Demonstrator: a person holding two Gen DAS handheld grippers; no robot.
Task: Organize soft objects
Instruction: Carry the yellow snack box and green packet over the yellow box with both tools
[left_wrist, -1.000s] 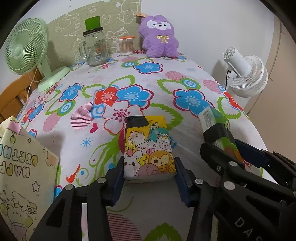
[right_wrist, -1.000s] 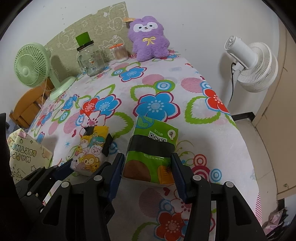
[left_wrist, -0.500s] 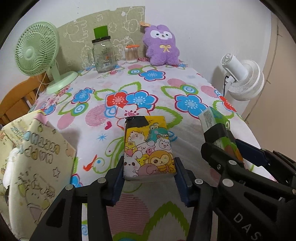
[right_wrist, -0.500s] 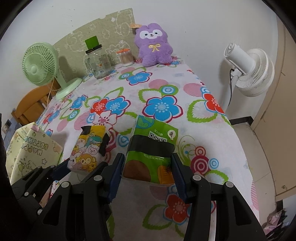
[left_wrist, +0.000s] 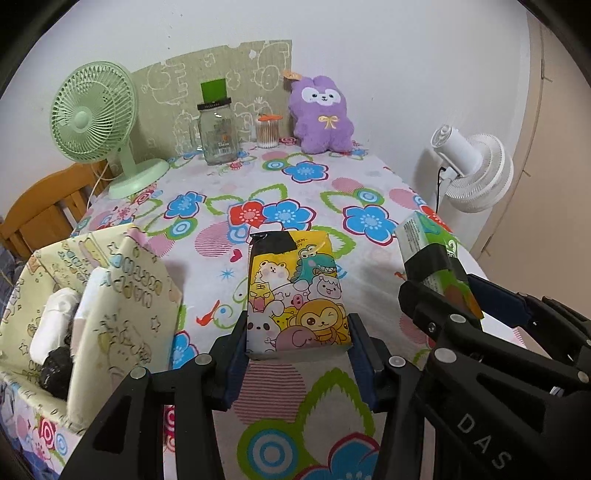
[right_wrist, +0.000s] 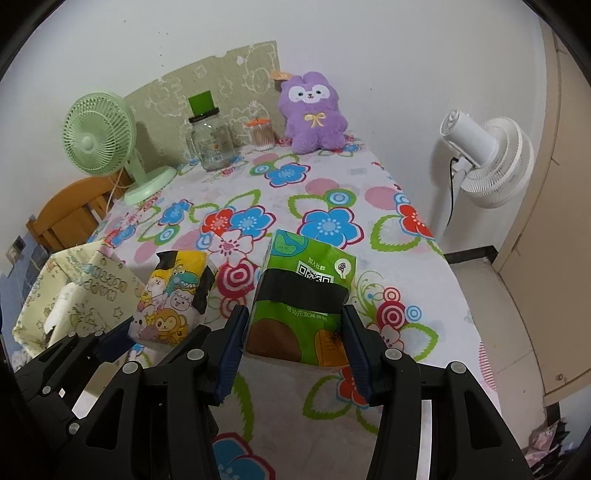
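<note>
My left gripper (left_wrist: 297, 349) is shut on a yellow tissue pack (left_wrist: 295, 295) printed with cartoon animals and taped in black at its far end; it hangs above the flowered tablecloth (left_wrist: 280, 192). My right gripper (right_wrist: 293, 345) is shut on a green tissue pack (right_wrist: 303, 295) with a black tape band, also lifted off the cloth. Each pack shows in the other view: the green pack (left_wrist: 432, 258) at right, the yellow pack (right_wrist: 173, 295) at left. A cream "Happy Birthday" paper bag (left_wrist: 122, 302) stands open at the table's left edge, with white and dark items inside.
At the back of the table stand a green desk fan (left_wrist: 96, 125), a glass jar with a green lid (left_wrist: 218, 129), a cotton swab pot (left_wrist: 267, 131) and a purple plush bunny (left_wrist: 323, 114). A white floor fan (left_wrist: 472, 170) stands off the right side. A wooden chair (left_wrist: 40, 214) is at left.
Both grippers have risen and pulled back with their packs held. The table looks farther below, and the paper bag's open top has come into view at left.
</note>
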